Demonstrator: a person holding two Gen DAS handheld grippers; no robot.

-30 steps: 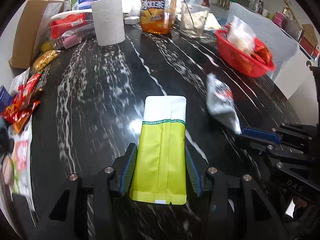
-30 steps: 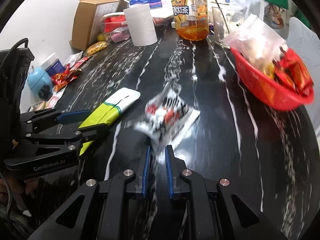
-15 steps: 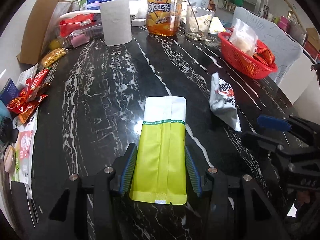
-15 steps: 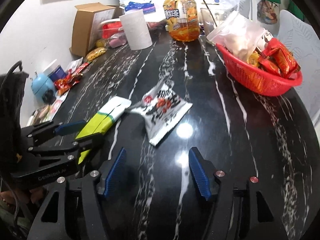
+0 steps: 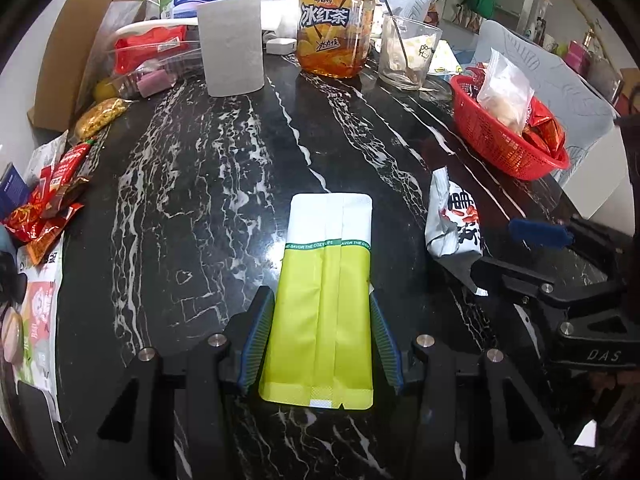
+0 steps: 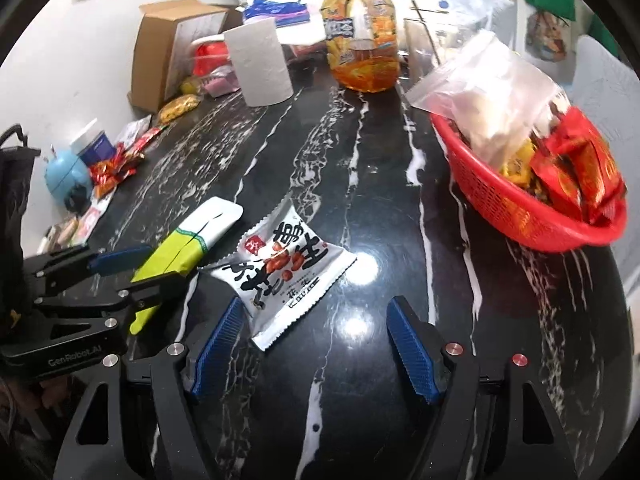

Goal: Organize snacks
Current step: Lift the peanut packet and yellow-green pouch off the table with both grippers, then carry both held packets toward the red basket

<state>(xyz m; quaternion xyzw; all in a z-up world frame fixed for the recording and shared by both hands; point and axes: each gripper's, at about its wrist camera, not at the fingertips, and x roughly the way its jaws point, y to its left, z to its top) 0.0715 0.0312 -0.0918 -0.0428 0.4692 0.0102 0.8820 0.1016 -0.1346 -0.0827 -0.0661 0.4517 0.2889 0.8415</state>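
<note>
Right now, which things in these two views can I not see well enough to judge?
- Red basket, right wrist view: motion blur smears the clear bag and red packets; the contents beneath are hidden.
- Green pouch, left wrist view: only its back seam shows; the front print is hidden.
- Peanut packet, left wrist view: its near end is covered by the right tool.

At the far end of your black marble table (image 5: pixel 192 208), a paper towel roll (image 5: pixel 232 46) stands just left of the iced tea bottle (image 5: pixel 335 28); a glass (image 5: pixel 408 54) stands right of it.
</note>
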